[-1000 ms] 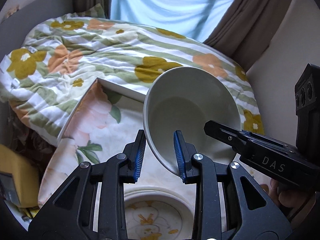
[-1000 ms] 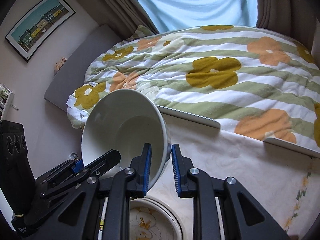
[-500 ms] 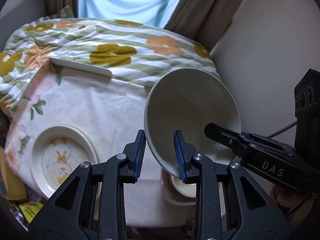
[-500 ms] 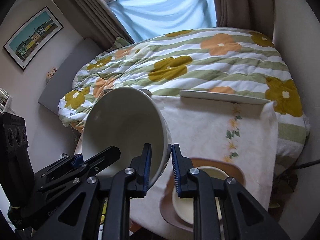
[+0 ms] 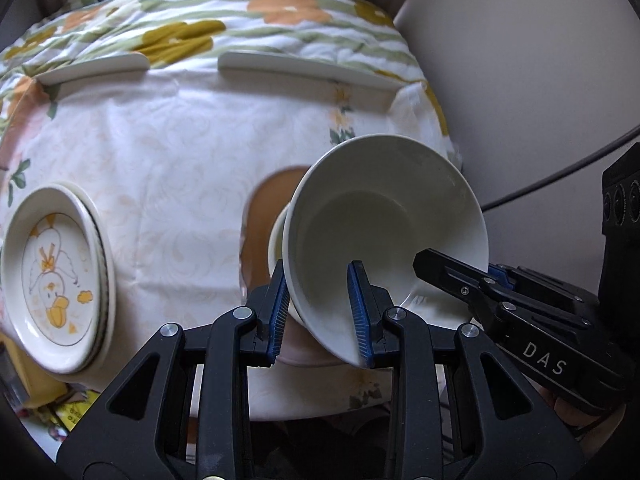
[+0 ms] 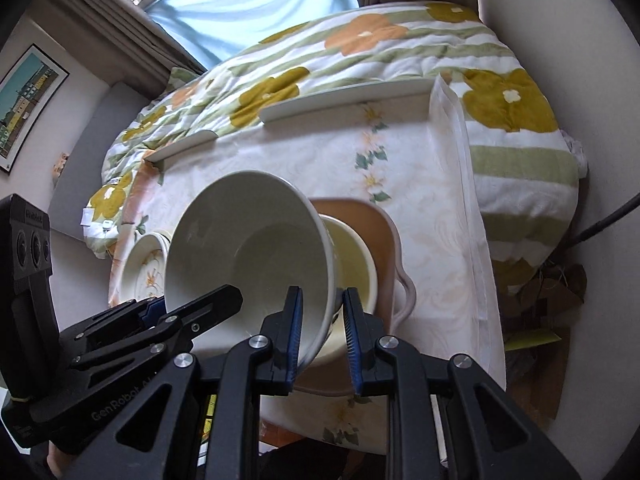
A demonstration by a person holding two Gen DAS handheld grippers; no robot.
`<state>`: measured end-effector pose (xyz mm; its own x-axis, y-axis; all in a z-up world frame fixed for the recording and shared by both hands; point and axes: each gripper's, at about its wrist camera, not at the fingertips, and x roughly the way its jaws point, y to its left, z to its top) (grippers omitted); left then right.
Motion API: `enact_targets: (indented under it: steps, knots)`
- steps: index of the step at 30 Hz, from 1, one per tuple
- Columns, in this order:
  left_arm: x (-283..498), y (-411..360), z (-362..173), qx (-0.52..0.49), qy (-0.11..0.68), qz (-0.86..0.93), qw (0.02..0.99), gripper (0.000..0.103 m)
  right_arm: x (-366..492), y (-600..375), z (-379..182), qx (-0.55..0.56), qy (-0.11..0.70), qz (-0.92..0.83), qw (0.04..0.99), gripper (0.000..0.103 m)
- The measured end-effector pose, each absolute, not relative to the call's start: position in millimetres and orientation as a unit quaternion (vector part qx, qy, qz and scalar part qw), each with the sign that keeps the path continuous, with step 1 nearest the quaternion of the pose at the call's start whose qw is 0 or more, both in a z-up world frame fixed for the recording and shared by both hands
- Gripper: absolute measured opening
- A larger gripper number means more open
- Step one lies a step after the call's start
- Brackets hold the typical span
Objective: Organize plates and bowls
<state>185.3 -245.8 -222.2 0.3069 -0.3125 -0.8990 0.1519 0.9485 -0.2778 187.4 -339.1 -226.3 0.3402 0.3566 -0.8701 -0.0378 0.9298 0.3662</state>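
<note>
A large white bowl [image 5: 384,216] hangs tilted between both grippers, just above a smaller cream bowl [image 6: 354,256] that sits on a brown plate [image 6: 360,216]. My left gripper [image 5: 320,308] straddles the big bowl's near rim, one blue pad inside and one outside. My right gripper [image 6: 322,328] straddles the opposite rim the same way; its jaws now stand wider, and the outer pad is off the wall. The big bowl also shows in the right wrist view [image 6: 256,248]. A stack of white plates with a duck drawing [image 5: 56,276] lies at the table's left.
The table carries a pale floral cloth [image 5: 168,168] held by white clips [image 5: 304,68] at its far edge. A bed with a flowered quilt [image 6: 360,48] lies behind it. A wall [image 5: 520,80] and a dark cable [image 5: 560,168] are on the right.
Both grippers carried the big bowl right and down, from above the duck plate to the cream bowl on the brown plate. Both sets of jaws have widened.
</note>
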Motion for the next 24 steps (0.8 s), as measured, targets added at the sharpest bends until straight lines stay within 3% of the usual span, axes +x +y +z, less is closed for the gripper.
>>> enact_targets:
  steps: [24]
  knots:
    - [205, -268, -247, 0.025, 0.592, -0.136, 0.794, 0.026, 183, -336, -249, 0.092, 0.574, 0.107, 0.807, 0.019]
